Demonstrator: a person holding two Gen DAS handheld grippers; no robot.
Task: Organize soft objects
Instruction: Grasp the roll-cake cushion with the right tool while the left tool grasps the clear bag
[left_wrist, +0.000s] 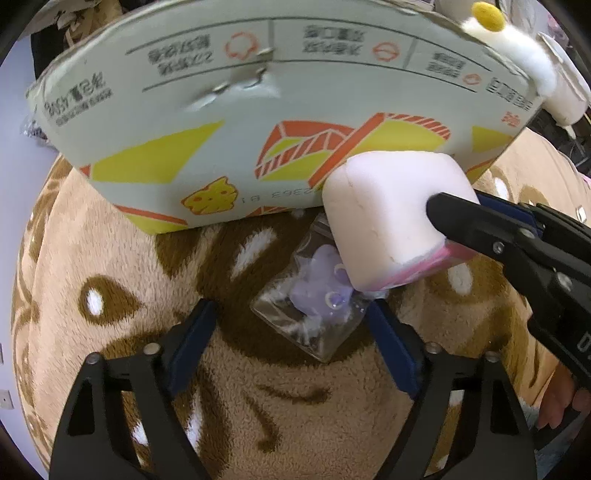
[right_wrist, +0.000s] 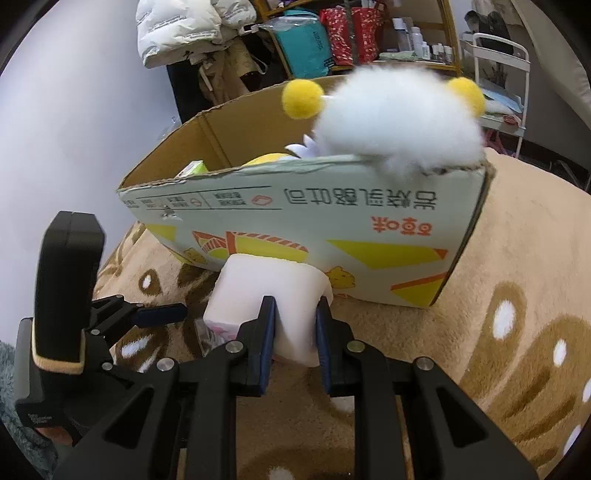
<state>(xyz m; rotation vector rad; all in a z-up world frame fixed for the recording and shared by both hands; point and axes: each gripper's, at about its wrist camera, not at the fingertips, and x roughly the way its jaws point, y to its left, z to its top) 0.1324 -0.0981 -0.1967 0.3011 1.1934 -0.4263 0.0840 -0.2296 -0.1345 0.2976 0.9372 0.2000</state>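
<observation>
A white squashy block (right_wrist: 258, 291) with a pink underside (left_wrist: 436, 266) is pinched between the blue pads of my right gripper (right_wrist: 295, 332), just in front of the printed cardboard box (right_wrist: 332, 229). In the left wrist view the block (left_wrist: 388, 206) hangs over a clear plastic bag holding a small purple toy (left_wrist: 321, 299). My left gripper (left_wrist: 291, 332) points down with its fingers spread on either side of the bag; the left pad stands clear of it. A white fluffy toy with yellow pompoms (right_wrist: 399, 122) lies over the box's rim.
Everything rests on a tan fleece blanket with brown and white markings (left_wrist: 258, 406). The box (left_wrist: 258, 92) holds a yellow plush and a small green carton (right_wrist: 194, 169). Behind stand cluttered shelves (right_wrist: 351, 37), a white puffy coat (right_wrist: 177, 29) and a white cart (right_wrist: 495, 74).
</observation>
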